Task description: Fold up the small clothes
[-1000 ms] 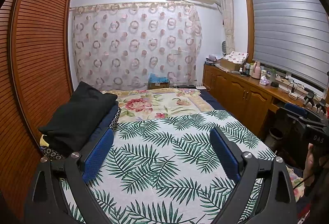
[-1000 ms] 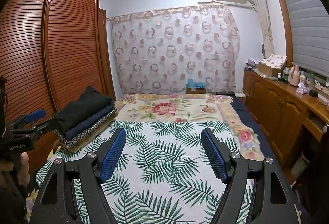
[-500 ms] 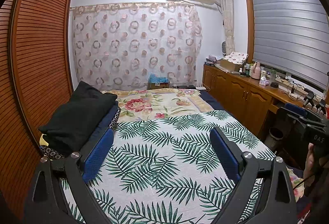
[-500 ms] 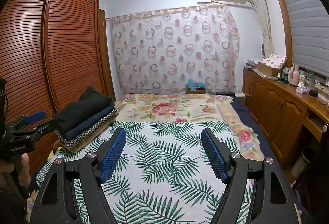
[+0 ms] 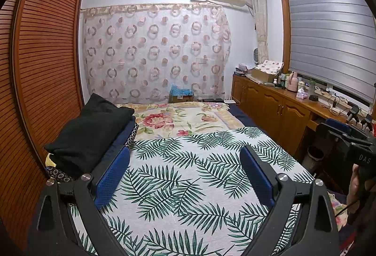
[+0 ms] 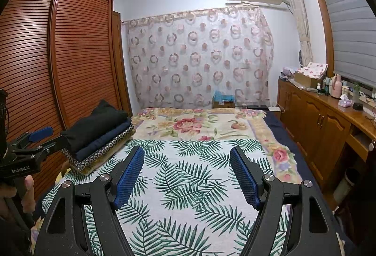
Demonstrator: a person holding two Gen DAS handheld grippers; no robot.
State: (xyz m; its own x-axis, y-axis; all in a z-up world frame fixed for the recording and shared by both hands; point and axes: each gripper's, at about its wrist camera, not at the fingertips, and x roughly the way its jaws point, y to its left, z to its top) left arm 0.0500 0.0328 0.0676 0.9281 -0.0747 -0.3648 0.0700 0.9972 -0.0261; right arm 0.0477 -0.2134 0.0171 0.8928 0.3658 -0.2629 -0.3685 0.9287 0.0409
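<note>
On bed's left edge, folded clothes stack, black piece topmost

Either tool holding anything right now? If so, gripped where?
Nothing is held. The left tool and right tool both stand open over the palm-leaf bedspread, nothing between their pads. The folded stack lies untouched.

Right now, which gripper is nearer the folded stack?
Left. The left gripper hovers open right beside the folded stack, on the stack's side of the bed; the right gripper hovers open farther across.
</note>
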